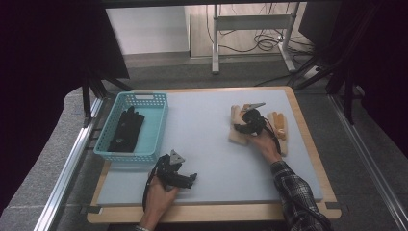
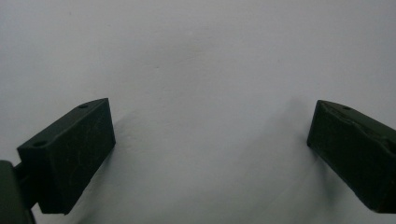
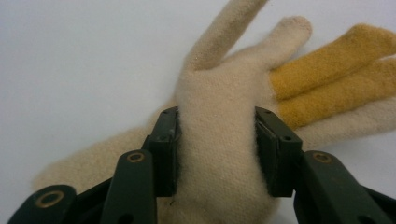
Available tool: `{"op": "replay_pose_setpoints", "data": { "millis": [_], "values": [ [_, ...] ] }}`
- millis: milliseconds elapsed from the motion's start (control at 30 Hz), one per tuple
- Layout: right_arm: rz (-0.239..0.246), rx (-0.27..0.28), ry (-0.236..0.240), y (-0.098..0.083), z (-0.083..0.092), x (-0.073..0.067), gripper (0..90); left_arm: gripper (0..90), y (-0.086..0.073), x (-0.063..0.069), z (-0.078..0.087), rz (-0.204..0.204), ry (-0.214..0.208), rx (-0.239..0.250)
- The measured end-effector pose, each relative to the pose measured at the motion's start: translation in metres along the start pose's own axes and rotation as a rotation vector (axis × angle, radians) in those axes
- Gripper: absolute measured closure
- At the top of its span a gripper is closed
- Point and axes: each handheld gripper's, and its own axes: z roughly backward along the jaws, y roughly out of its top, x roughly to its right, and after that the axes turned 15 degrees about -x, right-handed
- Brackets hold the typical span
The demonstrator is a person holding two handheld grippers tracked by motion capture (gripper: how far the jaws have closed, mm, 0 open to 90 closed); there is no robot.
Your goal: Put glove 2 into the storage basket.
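A cream knitted glove lies palm-flat on the grey mat, at the right in the high view. My right gripper is shut on it, its two pads pressing the palm from both sides. Beside it lies a second glove with yellow fingers, just right of the gripper in the high view. My left gripper rests low near the mat's front left. Its jaws stand wide open over bare mat, with nothing between them.
A turquoise plastic basket stands at the left of the table with a black glove inside. The mat sits on a wooden board. Table legs and cables lie on the floor behind.
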Motion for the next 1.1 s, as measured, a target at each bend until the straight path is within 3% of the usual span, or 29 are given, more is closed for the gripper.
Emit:
{"op": "replay_pose_setpoints", "data": {
  "millis": [133, 267, 367, 533, 767, 1000, 1100],
  "values": [
    [-0.004, 0.027, 0.011, -0.001, 0.012, -0.002, 57.8, 1.0, 0.000, 0.000, 0.000, 0.000, 0.000, 0.000],
    [-0.003, 0.079, 0.050, -0.004, 0.034, -0.010, 57.8, 1.0, 0.000, 0.000, 0.000, -0.003, 0.000, -0.005],
    [0.017, 0.113, 0.078, -0.010, 0.053, -0.021, 57.6, 1.0, 0.000, 0.000, 0.000, -0.002, 0.000, -0.005],
    [0.062, 0.118, 0.106, -0.021, 0.072, -0.046, 57.1, 1.0, 0.000, 0.000, 0.000, -0.002, 0.000, -0.002],
    [0.101, 0.092, 0.135, -0.045, 0.073, -0.082, 57.0, 1.0, 0.000, 0.000, 0.000, -0.003, 0.001, -0.004],
    [0.105, 0.079, 0.154, -0.063, 0.062, -0.103, 55.8, 1.0, 0.000, 0.000, 0.000, -0.002, 0.002, -0.001],
    [0.121, 0.063, 0.144, -0.070, 0.055, -0.112, 51.2, 1.0, 0.000, 0.000, 0.000, 0.001, 0.000, -0.001]
  ]
}}
